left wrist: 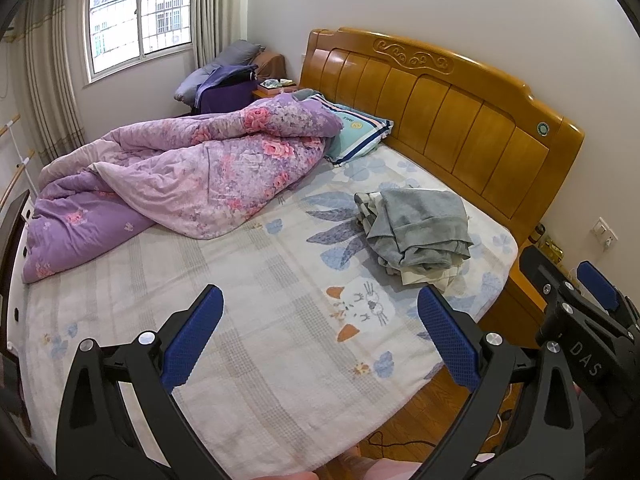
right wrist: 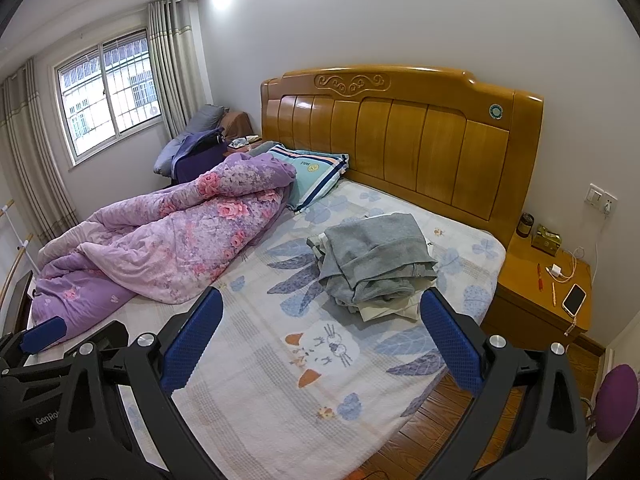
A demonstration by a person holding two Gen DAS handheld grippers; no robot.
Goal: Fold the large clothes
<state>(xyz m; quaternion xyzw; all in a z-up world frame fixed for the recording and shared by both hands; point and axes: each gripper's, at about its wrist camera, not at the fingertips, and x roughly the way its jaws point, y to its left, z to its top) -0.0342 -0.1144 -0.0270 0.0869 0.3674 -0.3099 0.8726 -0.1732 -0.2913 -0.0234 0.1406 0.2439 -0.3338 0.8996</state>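
Observation:
A loose pile of clothes (left wrist: 416, 228) (right wrist: 376, 264), grey garments on top with a checked piece and a cream piece under them, lies on the bed near the headboard end. My left gripper (left wrist: 320, 336) hovers open above the bed sheet (left wrist: 248, 320), short of the pile, with nothing between its blue pads. My right gripper (right wrist: 320, 340) is also open and empty, held above the sheet (right wrist: 256, 384) just in front of the pile. The right gripper's body shows at the right edge of the left wrist view.
A crumpled purple floral quilt (left wrist: 180, 176) (right wrist: 160, 240) covers the bed's left part, with a striped pillow (left wrist: 356, 132) beside it. The wooden headboard (left wrist: 440, 108) stands behind the pile. A nightstand (right wrist: 544, 280) with a phone (right wrist: 574, 299) and cables stands right of the bed. Wooden floor (right wrist: 432, 416) lies below.

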